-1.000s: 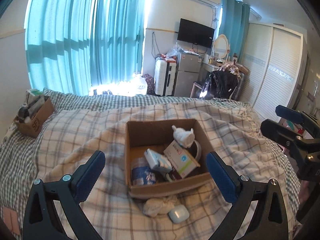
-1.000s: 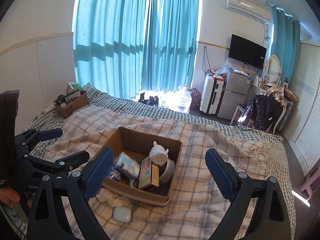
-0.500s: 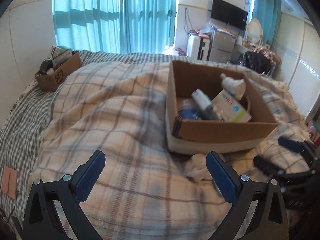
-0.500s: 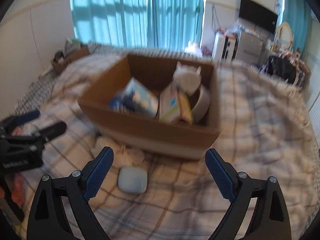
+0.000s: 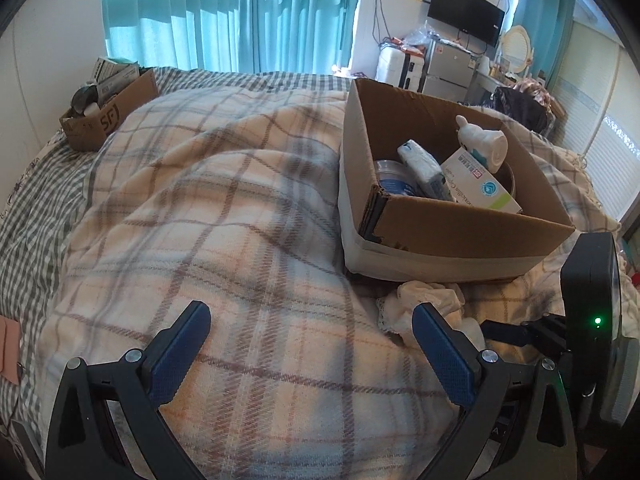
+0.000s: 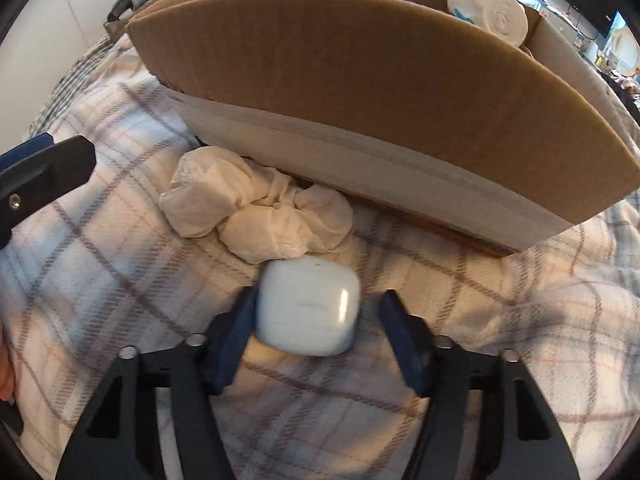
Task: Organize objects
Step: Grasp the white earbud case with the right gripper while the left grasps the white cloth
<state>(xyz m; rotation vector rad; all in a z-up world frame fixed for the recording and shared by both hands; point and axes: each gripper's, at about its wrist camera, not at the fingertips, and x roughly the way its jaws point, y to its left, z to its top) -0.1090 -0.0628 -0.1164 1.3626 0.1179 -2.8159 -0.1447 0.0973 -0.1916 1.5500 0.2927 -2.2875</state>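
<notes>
White case lying flat, broadside between right gripper fingers

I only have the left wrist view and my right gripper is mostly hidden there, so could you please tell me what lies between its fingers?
Observer: A small white case sits between the fingers of the right gripper, on the plaid blanket.
Operator: Are the fingers closed on it?
Observer: Not fully; the left finger looks against the case, and a gap shows before the right finger.
Operator: Is anything crowding the case?
Observer: A crumpled white cloth touches its far edge, in front of the cardboard box.
</notes>
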